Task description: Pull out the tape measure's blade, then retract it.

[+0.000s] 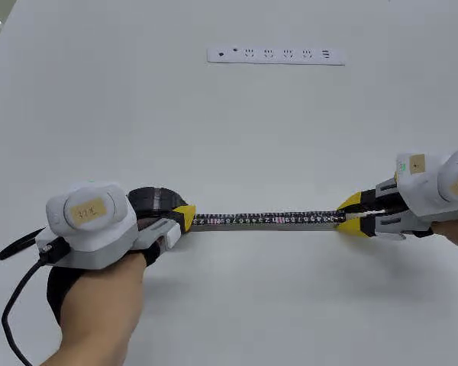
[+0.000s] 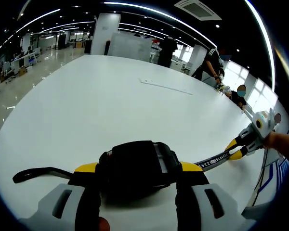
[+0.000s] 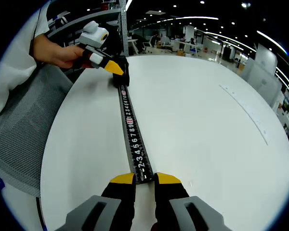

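Numbers run along the dark blade [image 1: 267,219], which lies flat on the white desk [image 1: 290,137] in a straight line between my two grippers. My left gripper [image 1: 179,207] is clamped on the black body of the tape measure [image 1: 154,200], and the body sits on the desk. My left hand [image 1: 99,297] holds that gripper from behind. A thin black strap [image 1: 19,244] sticks out from the tape measure and lies on the desk to the left. My right gripper [image 1: 353,215] is well apart on the other side, and its two yellow tips are pinched tight on the very end of the blade. My right hand [image 1: 454,229] shows at the edge. In the left gripper view, the tape measure [image 2: 137,159] sits between my jaws with a yellow tip on each side, the strap [image 2: 38,173] lies beside it, and the blade [image 2: 214,160] runs off to the right gripper [image 2: 236,148]. Some people [image 2: 212,60] stand far behind the desk. In the right gripper view, the blade [image 3: 132,137] goes from my right gripper [image 3: 144,178] straight to the left gripper [image 3: 116,70]. A long white power strip [image 1: 275,54] lies flat at the far side of the desk, well apart from the blade.
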`<state>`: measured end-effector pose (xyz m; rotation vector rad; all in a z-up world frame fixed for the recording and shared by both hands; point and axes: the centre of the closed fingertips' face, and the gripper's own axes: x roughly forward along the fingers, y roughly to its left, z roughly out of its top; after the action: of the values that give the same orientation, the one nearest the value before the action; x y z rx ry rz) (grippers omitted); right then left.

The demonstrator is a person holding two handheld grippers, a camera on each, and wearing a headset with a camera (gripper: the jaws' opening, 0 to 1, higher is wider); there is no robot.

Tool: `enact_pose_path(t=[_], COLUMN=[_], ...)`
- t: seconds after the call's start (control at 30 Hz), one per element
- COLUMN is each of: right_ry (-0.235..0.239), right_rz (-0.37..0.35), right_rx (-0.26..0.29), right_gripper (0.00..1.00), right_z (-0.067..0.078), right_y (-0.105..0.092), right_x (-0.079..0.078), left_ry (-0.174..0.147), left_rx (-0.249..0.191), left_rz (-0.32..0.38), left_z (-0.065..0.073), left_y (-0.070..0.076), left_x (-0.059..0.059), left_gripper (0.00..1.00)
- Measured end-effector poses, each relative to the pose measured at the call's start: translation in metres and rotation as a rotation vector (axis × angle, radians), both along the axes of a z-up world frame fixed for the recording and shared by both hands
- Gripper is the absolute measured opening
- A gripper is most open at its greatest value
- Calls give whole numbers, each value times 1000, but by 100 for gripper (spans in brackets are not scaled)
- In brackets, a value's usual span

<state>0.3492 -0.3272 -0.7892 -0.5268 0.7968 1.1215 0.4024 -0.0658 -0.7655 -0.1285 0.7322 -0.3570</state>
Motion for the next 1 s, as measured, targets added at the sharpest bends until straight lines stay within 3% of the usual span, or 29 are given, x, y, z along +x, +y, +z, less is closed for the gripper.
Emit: enact_pose_path(t=[0.23, 1.0], right_ry=[6, 11], right_rz=[3, 33], right_rx=[10, 75], right_gripper=[12, 11], right_z=[0, 3], right_y=[5, 47], right_x=[-1, 8], left_ry=[-1, 10], left_rx=[-5, -19], left_rz=[1, 2], left_z=[0, 1], left_y=[0, 0], left_x=[0, 0], left_gripper=[59, 59])
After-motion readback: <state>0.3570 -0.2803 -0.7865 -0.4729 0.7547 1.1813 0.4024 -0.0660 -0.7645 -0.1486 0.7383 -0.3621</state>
